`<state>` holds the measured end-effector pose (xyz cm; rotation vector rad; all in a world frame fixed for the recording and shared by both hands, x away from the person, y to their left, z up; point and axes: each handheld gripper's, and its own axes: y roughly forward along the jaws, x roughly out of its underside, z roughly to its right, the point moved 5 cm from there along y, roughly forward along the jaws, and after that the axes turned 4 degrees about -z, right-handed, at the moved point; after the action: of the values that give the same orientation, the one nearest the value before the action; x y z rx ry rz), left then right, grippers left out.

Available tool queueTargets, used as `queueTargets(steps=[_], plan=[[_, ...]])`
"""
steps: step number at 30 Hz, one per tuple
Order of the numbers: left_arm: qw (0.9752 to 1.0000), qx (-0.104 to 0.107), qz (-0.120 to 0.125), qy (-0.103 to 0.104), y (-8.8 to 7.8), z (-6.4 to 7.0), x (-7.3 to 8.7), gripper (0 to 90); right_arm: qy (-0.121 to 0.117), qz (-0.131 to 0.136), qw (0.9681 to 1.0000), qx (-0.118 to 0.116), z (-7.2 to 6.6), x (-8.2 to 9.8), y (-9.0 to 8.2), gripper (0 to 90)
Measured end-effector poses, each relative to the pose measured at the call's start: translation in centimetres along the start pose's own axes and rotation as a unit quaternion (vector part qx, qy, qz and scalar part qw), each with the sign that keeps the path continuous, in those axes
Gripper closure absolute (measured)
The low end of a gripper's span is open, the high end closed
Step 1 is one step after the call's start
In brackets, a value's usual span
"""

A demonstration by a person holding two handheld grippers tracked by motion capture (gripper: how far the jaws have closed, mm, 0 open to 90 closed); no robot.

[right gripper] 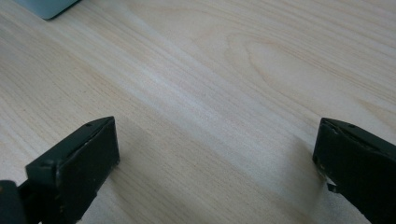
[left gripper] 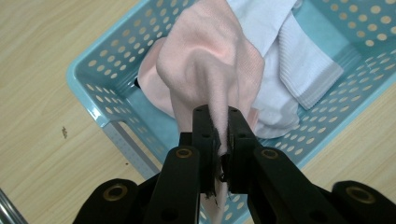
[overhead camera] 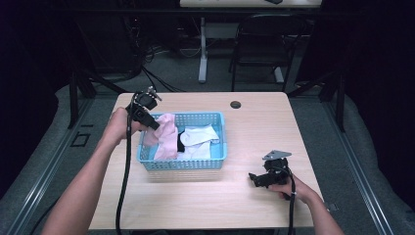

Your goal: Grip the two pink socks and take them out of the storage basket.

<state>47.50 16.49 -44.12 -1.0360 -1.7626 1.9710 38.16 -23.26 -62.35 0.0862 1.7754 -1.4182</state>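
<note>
The left gripper (left gripper: 219,140) has its jaws clamped on a fold of the pink cloth (left gripper: 210,60), which hangs from the pinch over the left end of the blue basket (left gripper: 88,88). In the high view the same gripper (overhead camera: 150,123) sits at the basket's (overhead camera: 186,164) left rim, with the pink cloth (overhead camera: 166,137) draped from it down into the basket. The cloth's lower end is hidden behind the jaws in the left gripper view, so how much of it rests on the basket floor cannot be told.

Beside it lies white cloth (overhead camera: 200,139) (ribbed at one edge (left gripper: 308,70), possibly socks, though the folds make that hard to settle), and a dark item (overhead camera: 180,142) shows between pink and white, too small to identify.

The right gripper (right gripper: 215,158) stands with its jaws wide apart and nothing between them, just above the bare wooden table (right gripper: 233,70). In the high view it (overhead camera: 254,178) is well apart from the basket, towards the table's (overhead camera: 264,122) near right corner.
</note>
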Motion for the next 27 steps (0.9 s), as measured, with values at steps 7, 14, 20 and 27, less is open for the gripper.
queueTargets(steps=[7,14,20,27], plan=[[0.9999,-0.007,0.007,0.005,-1.5,-0.1,-0.2,85.1,0.0,0.0,1.0,0.0,0.0,0.0,0.0,0.0],[0.9998,-0.013,0.016,0.009,-3.2,-0.2,-0.2,85.1,0.0,-0.001,1.0,0.0,0.0,0.0,0.0,0.0],[0.9994,-0.017,0.029,0.007,-4.5,-0.3,-0.2,85.1,-0.001,-0.002,1.0,0.0,0.0,0.0,0.0,0.0],[0.999,-0.024,0.037,-0.005,-5.9,-1.1,0.5,85.0,-0.001,-0.002,1.0,0.001,0.0,0.0,0.0,0.0]])
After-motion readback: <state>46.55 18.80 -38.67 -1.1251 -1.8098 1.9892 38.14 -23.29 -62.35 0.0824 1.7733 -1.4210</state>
